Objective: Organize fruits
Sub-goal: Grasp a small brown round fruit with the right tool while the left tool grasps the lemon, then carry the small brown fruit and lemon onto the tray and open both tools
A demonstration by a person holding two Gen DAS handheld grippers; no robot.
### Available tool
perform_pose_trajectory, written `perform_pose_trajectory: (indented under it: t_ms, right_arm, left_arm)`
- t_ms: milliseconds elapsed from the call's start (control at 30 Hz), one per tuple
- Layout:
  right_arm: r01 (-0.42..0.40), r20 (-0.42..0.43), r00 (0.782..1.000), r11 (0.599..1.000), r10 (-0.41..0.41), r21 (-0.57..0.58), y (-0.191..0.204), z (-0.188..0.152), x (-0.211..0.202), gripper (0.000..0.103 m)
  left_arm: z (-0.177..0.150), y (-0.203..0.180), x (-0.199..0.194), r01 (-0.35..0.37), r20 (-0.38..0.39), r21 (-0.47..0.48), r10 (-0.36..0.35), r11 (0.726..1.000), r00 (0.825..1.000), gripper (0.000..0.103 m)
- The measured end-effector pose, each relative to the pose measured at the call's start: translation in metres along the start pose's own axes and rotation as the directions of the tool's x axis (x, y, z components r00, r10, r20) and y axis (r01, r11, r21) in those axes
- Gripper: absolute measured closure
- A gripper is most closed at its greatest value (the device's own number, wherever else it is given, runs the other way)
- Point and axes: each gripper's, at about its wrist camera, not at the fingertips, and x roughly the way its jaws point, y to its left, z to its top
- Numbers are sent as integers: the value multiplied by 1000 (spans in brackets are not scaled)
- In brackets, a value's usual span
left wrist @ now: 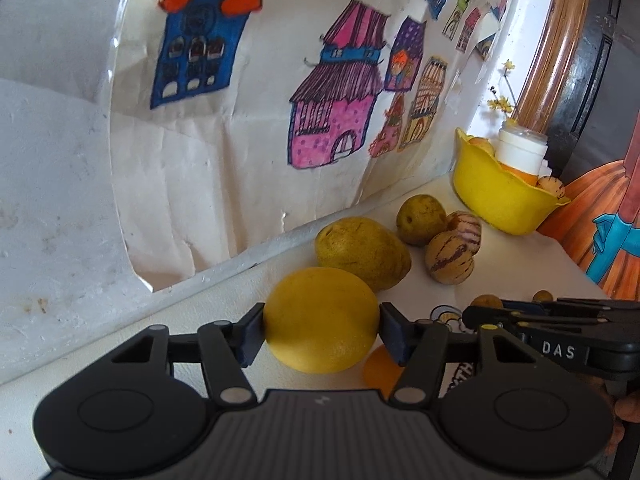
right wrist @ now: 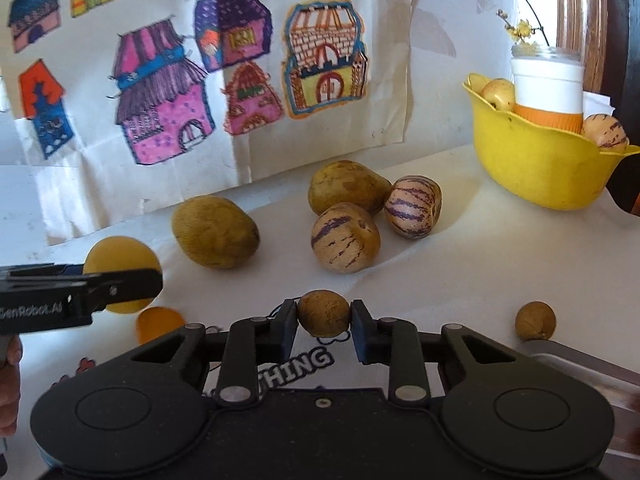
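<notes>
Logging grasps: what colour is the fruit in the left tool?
Plain yellow fruit, clearest in the left wrist view.

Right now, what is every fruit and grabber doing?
Left gripper: shut on the yellow lemon.
Right gripper: shut on a small brown fruit.
Two striped melons: lying on the table, touching.
Yellow bowl: upright, holds fruit and a cup.
Small round fruit: loose on the table.
</notes>
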Motion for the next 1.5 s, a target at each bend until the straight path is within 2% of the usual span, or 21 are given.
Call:
perform_pose_trajectory:
  t_ms: [333,533,767,1067,1233,1500]
  right_arm:
    - [-1,90,996,1000,3,-19,-16,-17,-62,72]
    - [66,126,990,998,-63,-21,-45,-32,-107,72]
    - [160,125,979,987,-163,35,-89,-58,-145,72]
    - [238,101,963,965,-249,110,-132,-104,-153,72]
    - [276,91,954,954,-287,119,-144,-119,-147,72]
    - [288,78,951,948,-300,138,-156,-130,-134,72]
  left_arm:
    - [4,-38,-30,40,39,51,-42,998,998,39]
    - [-2,-72,-41,109,35,77,-112,991,993,39]
    - [-18,-121,-43,209,13,116,-212,971,977,39]
    - [-54,-173,-41,327,-50,201,-324,923,945,39]
    - [-71,-190,-35,361,-90,241,-349,901,933,39]
    - [-91,-206,-29,388,-126,297,-367,872,921,39]
